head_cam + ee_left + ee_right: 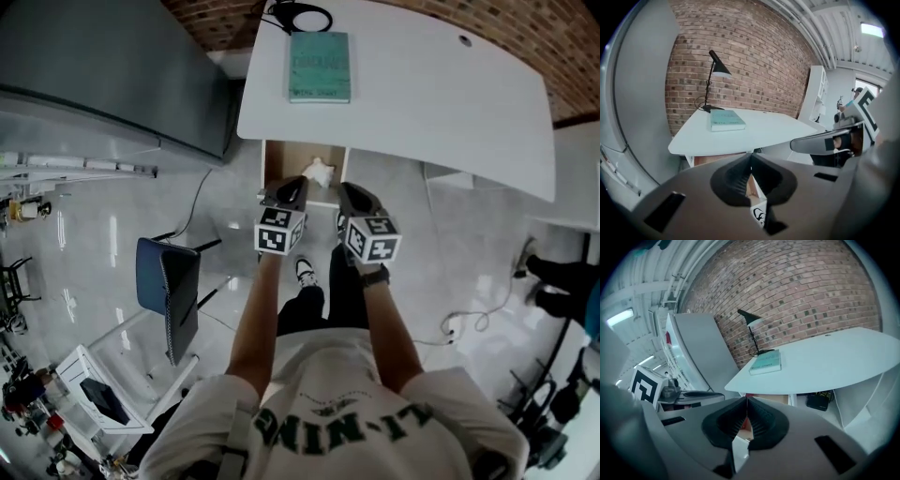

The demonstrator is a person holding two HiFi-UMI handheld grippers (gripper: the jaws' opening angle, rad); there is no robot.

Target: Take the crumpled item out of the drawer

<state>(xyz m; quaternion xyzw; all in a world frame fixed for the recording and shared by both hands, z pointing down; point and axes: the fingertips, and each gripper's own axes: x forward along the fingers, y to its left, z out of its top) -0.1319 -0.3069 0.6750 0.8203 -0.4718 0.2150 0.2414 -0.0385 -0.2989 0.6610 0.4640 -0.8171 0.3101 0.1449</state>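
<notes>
A white crumpled item (319,172) lies in the open wooden drawer (278,161) that juts out from under the white desk (422,84). Both grippers hover side by side just in front of the drawer. The left gripper (287,192) is shut with nothing between its jaws, which meet at the tips (750,159). My right gripper (354,197) is shut too, and empty (746,401). Neither touches the crumpled item. In both gripper views the drawer shows only as a brown strip under the desk edge.
A teal book (320,66) and a black lamp (298,16) sit on the desk. A blue chair (169,291) stands at the left. A grey cabinet (112,66) fills the upper left. Cables (469,319) lie on the floor at the right.
</notes>
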